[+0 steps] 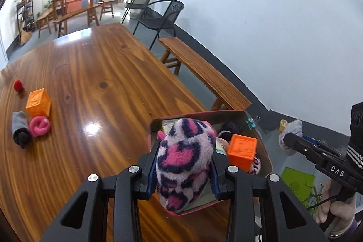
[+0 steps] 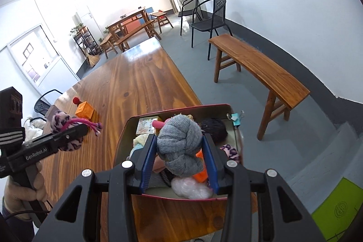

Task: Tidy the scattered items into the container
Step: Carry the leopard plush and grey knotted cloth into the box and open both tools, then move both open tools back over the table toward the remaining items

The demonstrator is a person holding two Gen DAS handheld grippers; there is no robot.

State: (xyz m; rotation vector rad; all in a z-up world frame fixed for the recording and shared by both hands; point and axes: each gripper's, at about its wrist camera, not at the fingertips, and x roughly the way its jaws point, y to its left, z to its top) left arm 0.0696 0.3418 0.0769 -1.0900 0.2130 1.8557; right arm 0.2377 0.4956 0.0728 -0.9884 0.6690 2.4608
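My left gripper [image 1: 185, 151] is shut on a fluffy pink, purple and white sock roll [image 1: 185, 165], held over the near end of the pink-rimmed container [image 1: 199, 114]. My right gripper [image 2: 179, 137] is shut on a grey knitted sock roll [image 2: 181, 151] above the same container [image 2: 181, 109]. Inside lie an orange cube [image 1: 241, 150], a black ball [image 1: 231, 127] and other soft items. On the table's left side lie a second orange cube [image 1: 38, 102], a red pom-pom [image 1: 18, 85], a pink ring [image 1: 39, 126] and a grey-black roll [image 1: 20, 129].
The container stands at the right edge of the long wooden table [image 1: 102, 72], with a teal binder clip [image 1: 250, 123] on its far corner. A wooden bench [image 2: 261, 65] and black chairs [image 2: 208, 20] stand on the floor beyond; a green mat [image 2: 335, 205] lies below.
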